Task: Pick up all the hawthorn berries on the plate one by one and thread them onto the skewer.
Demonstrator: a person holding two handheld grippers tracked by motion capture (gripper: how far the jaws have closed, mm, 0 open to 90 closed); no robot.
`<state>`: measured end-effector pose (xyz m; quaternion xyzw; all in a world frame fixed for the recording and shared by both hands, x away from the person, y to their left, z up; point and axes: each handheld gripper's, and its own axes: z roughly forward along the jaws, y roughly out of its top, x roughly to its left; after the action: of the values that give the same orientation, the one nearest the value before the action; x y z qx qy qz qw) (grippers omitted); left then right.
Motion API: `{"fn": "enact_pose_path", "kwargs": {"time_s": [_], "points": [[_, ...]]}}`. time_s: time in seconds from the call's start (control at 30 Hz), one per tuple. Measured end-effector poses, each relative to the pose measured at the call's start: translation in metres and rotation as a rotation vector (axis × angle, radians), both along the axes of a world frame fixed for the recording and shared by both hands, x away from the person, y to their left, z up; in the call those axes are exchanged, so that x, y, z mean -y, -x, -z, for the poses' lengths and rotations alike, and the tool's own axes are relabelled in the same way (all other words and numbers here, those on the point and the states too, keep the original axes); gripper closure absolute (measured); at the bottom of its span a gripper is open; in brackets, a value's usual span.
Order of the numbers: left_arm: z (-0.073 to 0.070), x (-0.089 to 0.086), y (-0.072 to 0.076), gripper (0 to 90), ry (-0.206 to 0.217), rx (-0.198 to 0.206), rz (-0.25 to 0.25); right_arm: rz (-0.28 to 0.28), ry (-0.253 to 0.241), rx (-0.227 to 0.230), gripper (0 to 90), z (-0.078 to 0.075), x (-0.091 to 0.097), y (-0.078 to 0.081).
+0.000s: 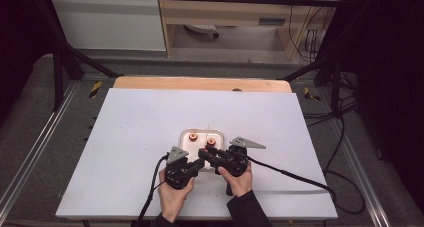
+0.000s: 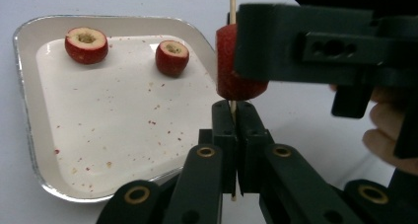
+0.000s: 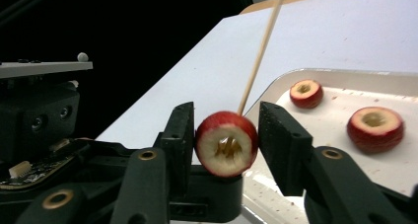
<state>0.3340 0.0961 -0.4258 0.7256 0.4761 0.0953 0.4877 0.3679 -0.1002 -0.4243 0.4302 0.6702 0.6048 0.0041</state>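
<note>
- Threading red fruit onto a stick: the step in hand.
- Left gripper (image 2: 235, 110) shut tight on the low end of the thin wooden skewer (image 2: 232, 2), holding it upright just beside the tray (image 2: 24, 110).
- One cored hawthorn fruit (image 3: 226, 143) already stuck on the skewer, just above the left jaws.
- Right gripper (image 3: 225, 116) open, one jaw on each side of that fruit, with what looks like a thin gap at each side.
- Next, probably: pull the right gripper away without bumping the stick, then go pick one of the two fruits left on the tray, the bigger one (image 2: 86, 45) or the smaller one (image 2: 172, 57).
- Must keep the stick still and straight.
- Right gripper view: hollow middle of the fruit and the gaps at the jaws.
- Left gripper view: the pinch on the stick, and red crumbs on the tray.
- High view: both hands close together at the near edge of the tray.
</note>
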Motion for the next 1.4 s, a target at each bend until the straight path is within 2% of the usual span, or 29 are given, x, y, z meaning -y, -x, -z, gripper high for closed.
{"fn": "enact_pose_path", "kwargs": {"time_s": [0.17,0.3,0.4,0.67,0.97,1.0,1.17,1.27,1.4], "points": [[0.003,-0.007,0.001,88.2,-0.041,0.014,0.009,0.011,0.041,0.04,44.6,-0.008,0.006,-0.001],[0.004,-0.016,0.003,88.2,-0.073,0.022,0.01,0.014,0.08,0.049,35.4,-0.013,0.011,-0.004],[0.005,-0.023,0.005,88.2,-0.097,0.029,0.01,0.01,0.12,0.049,28.2,-0.015,0.014,-0.008],[0.006,-0.04,0.012,88.1,-0.119,0.036,0.012,-0.017,0.262,0.048,13.0,-0.017,0.023,-0.022],[0.006,-0.049,0.016,88.1,-0.144,0.055,0.022,-0.081,0.402,0.06,9.9,-0.02,0.032,-0.033],[0.006,-0.05,0.017,88.1,-0.144,0.044,0.023,-0.085,0.417,0.064,10.0,-0.02,0.033,-0.034],[0.007,-0.053,0.017,88.1,-0.151,0.045,0.024,-0.118,0.523,0.07,10.2,-0.025,0.035,-0.04],[0.007,-0.054,0.018,88.1,-0.161,0.048,0.028,-0.157,0.594,0.068,9.7,-0.026,0.032,-0.045],[0.008,-0.056,0.019,88.0,-0.165,0.049,0.027,-0.191,0.655,0.056,9.1,-0.027,0.028,-0.05]]}}
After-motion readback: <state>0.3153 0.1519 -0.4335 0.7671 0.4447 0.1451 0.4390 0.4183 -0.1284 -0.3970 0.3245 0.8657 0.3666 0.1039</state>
